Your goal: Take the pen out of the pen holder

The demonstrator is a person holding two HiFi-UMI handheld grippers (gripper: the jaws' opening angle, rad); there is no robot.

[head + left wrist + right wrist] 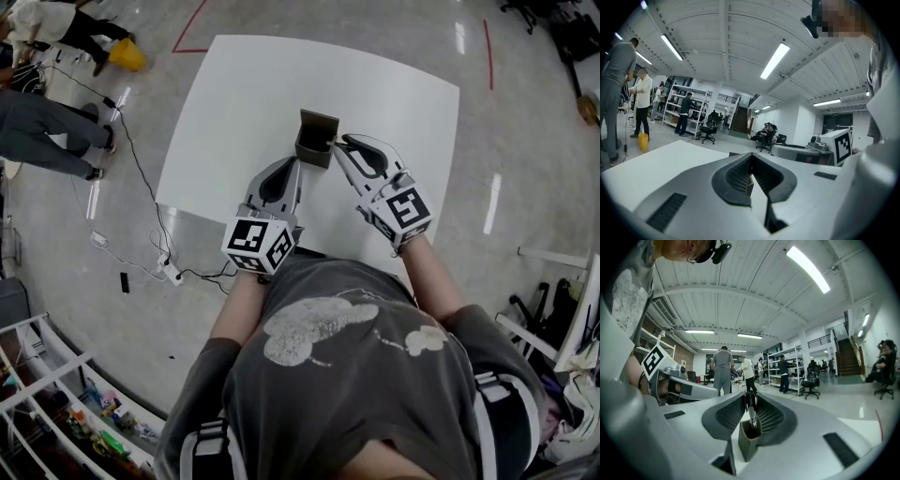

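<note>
Two things could spoil the lift from here: the holder coming up with the pen, or the pen slipping out of a shallow pinch.

The small brown square-sided pen holder point(314, 141) stands on the white table point(234, 112). The slim silver pen with a dark cap point(752, 416) stands upright inside it, with only its upper part above the rim.

The right gripper point(749, 397) reaches in from the holder's right. Its jaws are drawn narrow and appear pinched on the pen's dark top end. Since that hold is only at the tip, a tilted or jerked pull could let the pen slide free and drop back in.

The left gripper point(296, 164) lies just on the near-left side of the holder. Its jaws are closed together on nothing, and it does not seem to press on the holder. With the holder unbraced, any drag of the pen against its inner wall could tip it or carry it upward. A straight vertical pull looks safest.
</note>
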